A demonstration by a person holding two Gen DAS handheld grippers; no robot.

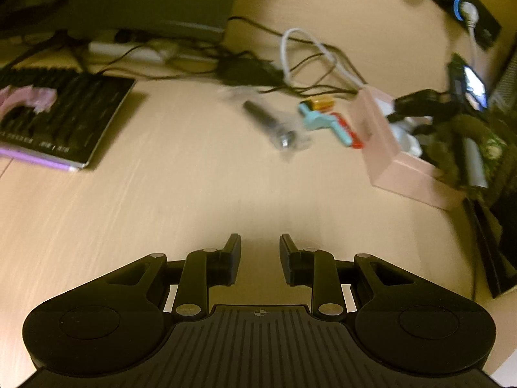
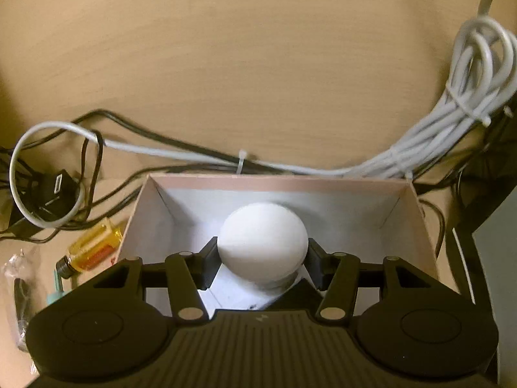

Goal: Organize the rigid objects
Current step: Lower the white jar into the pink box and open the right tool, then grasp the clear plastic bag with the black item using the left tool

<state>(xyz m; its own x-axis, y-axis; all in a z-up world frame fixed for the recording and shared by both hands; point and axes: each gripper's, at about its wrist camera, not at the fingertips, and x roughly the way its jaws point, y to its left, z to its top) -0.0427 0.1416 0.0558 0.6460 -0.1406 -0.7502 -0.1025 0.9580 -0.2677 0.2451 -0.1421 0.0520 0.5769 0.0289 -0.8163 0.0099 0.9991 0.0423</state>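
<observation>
A white ball (image 2: 262,242) is sitting between the jaws of the right gripper (image 2: 262,258), whose black pads are pressing on its two sides at a medium spread. The ball is hanging inside the open top of a pink box (image 2: 423,223), above its white floor. In the left wrist view the same box (image 1: 378,129) is standing at the right side of the tabletop (image 1: 194,177), with white contents showing over its rim, blurred.

Just left of the box, a yellow-handled tool (image 2: 92,245) is lying on the tabletop (image 2: 226,64); in the left wrist view it (image 1: 318,102) is appearing beside a light blue piece (image 1: 320,119) and a red piece (image 1: 347,129), all close to the box wall. Further left a dark cylinder in a clear bag (image 1: 268,124) is lying apart from them; what it is cannot be told through the blur.

The left gripper (image 1: 260,252) is hovering over bare tabletop, its jaws standing narrowly apart and holding nothing.

Behind the box, black cables (image 2: 139,132) and a white cable (image 2: 64,129) are running across the tabletop, and a tied white cable bundle (image 2: 468,97) is lying at the right. A dark book (image 1: 61,119) is resting at the left edge in the left wrist view.
</observation>
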